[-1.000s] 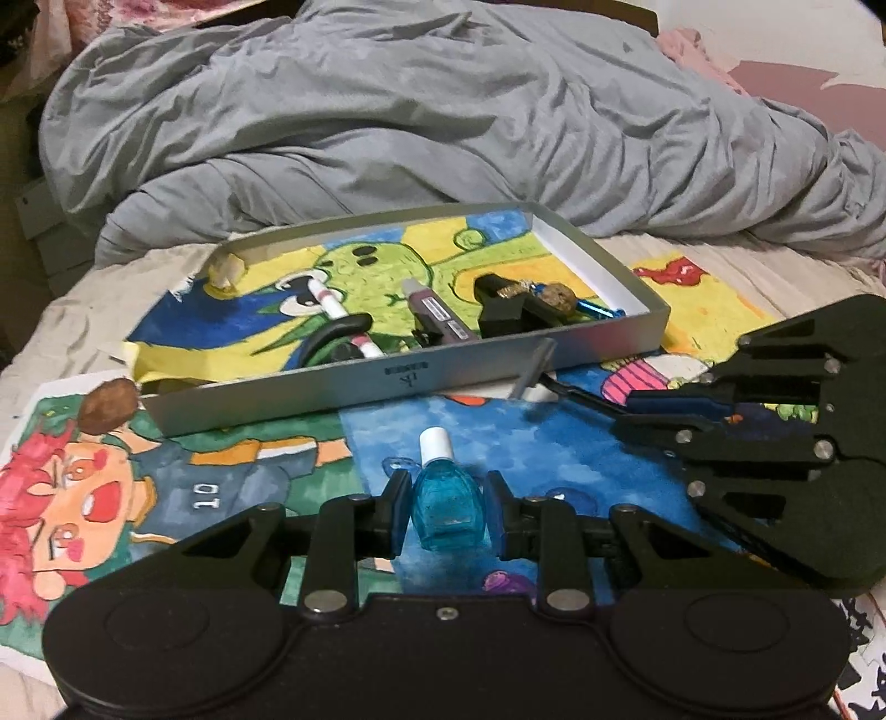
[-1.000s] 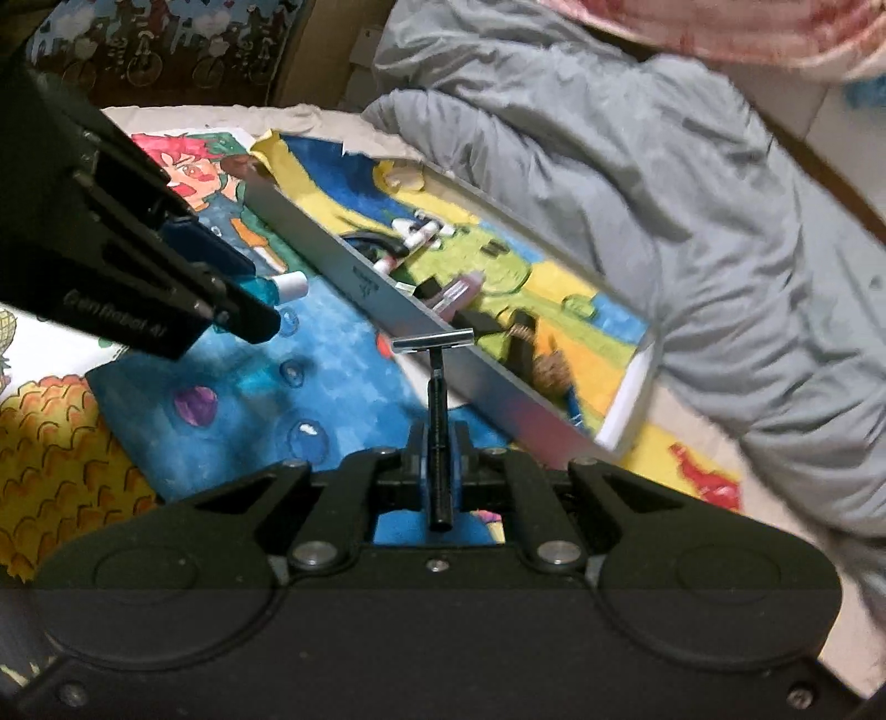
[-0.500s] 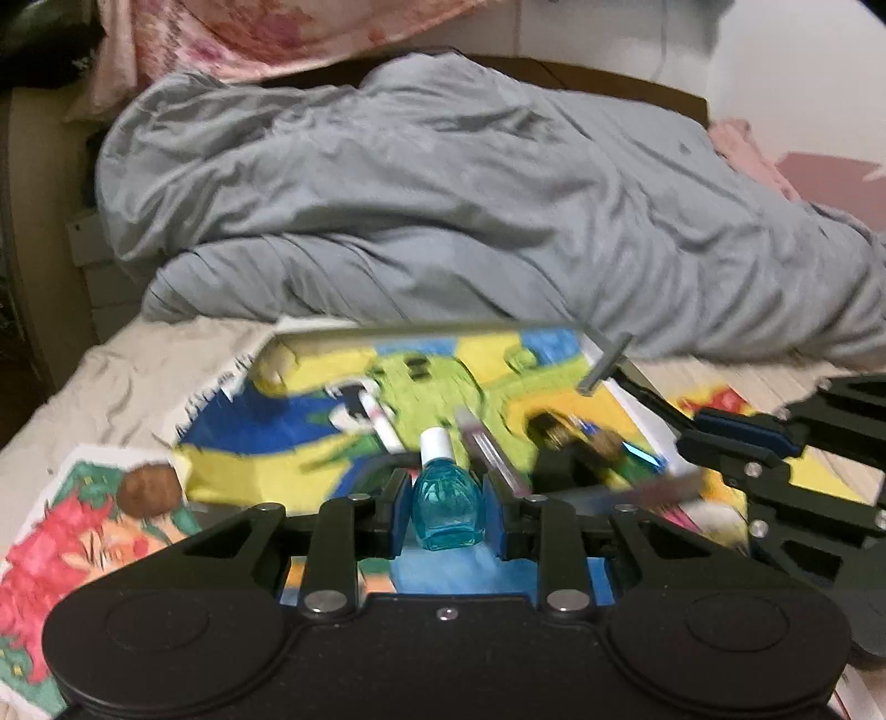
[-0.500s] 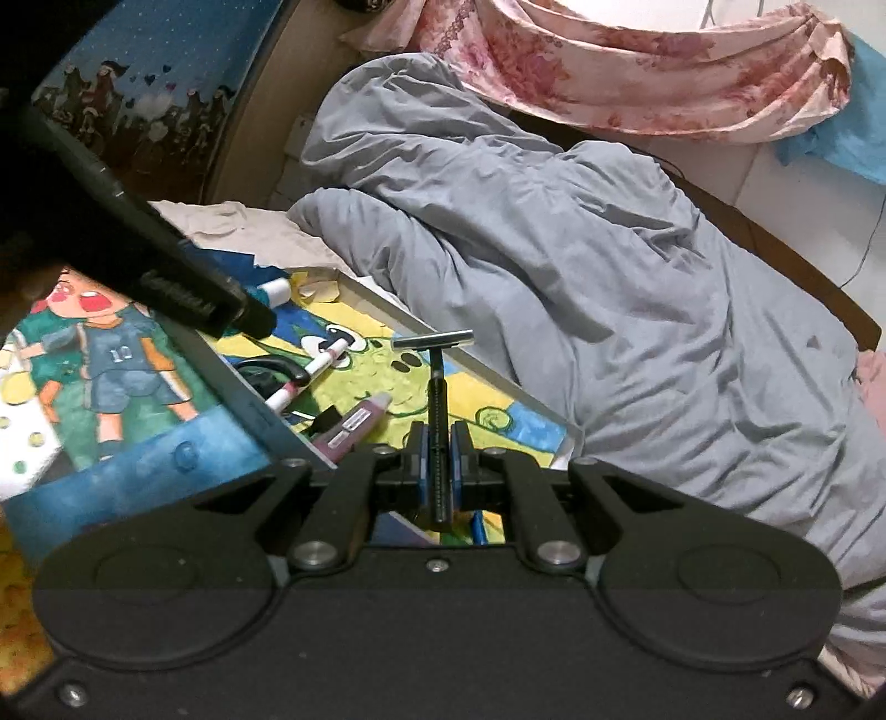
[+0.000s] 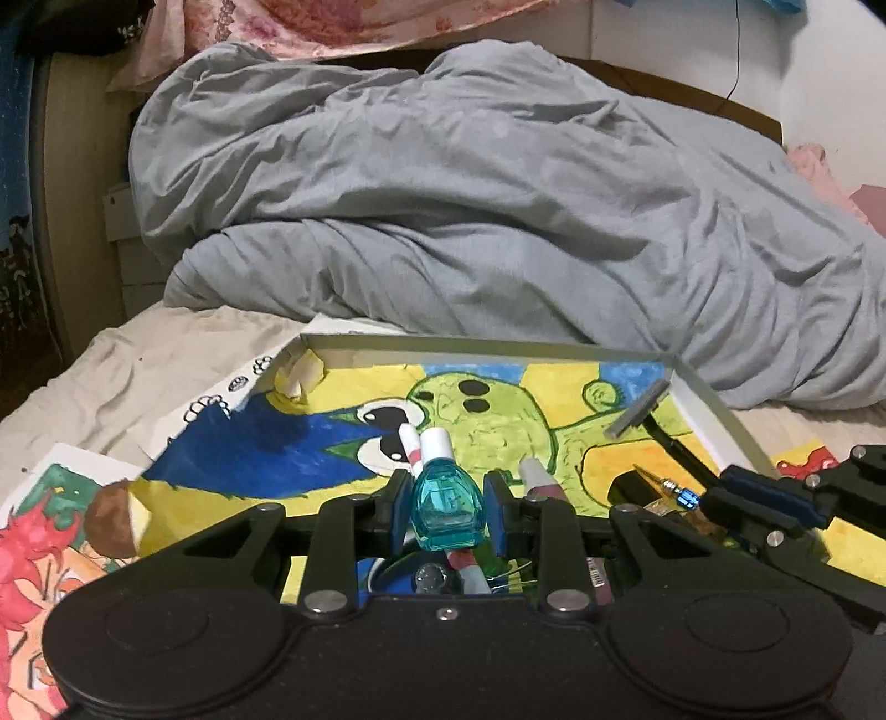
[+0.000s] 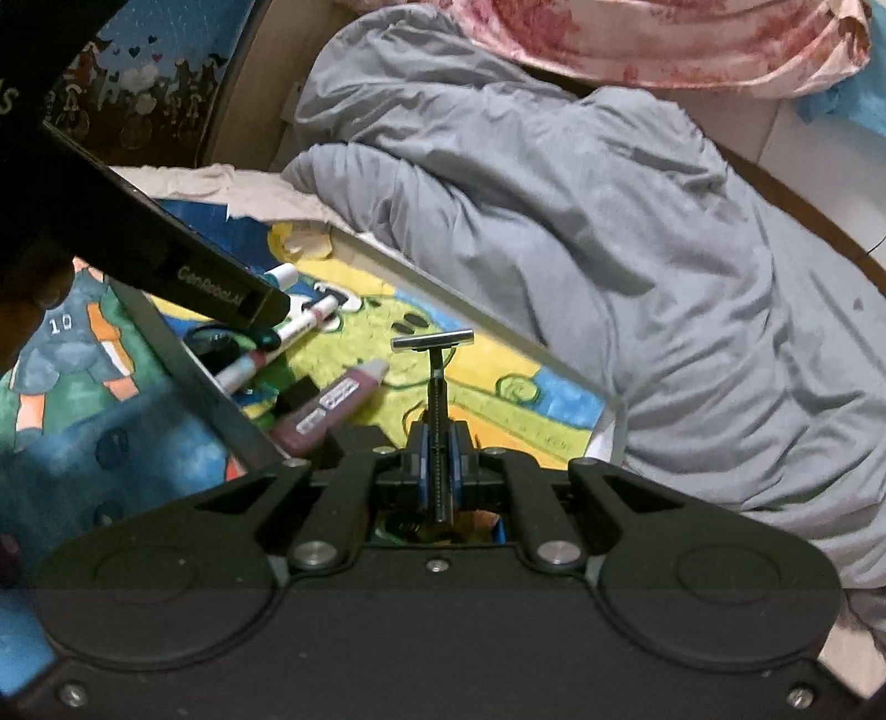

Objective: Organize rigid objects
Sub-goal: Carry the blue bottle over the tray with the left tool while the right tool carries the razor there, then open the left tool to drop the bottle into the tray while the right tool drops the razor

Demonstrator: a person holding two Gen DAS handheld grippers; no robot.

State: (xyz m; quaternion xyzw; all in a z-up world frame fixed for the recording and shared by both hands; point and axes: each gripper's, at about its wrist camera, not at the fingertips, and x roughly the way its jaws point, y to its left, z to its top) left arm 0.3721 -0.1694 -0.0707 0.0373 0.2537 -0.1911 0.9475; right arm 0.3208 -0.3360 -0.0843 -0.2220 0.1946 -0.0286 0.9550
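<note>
A shallow grey box point(image 5: 487, 344) lined with a green and yellow cartoon painting lies on the bed. My left gripper point(image 5: 446, 512) is shut on a small teal bottle point(image 5: 446, 512) with a white cap, held upright over the box's near part. My right gripper point(image 6: 439, 462) is shut on a black-handled razor point(image 6: 437, 382); its metal head point(image 5: 641, 409) hangs over the box's right side. Inside lie a white and pink marker point(image 6: 302, 327), a purple tube point(image 6: 326, 412), a black loop point(image 6: 213, 340) and a black block point(image 5: 631, 493) with a blue-tipped tool.
A rumpled grey duvet point(image 5: 498, 210) fills the bed behind the box. Painted sheets point(image 6: 72, 387) cover the bedding around the box's near side. A brown nut-like lump point(image 5: 111, 526) sits left of the box. A floral cloth point(image 6: 637, 39) hangs by the wall.
Both grippers moved forward from in front of the box to over it, still carrying the bottle and the razor. The box's near wall has slipped under the left gripper's body.
</note>
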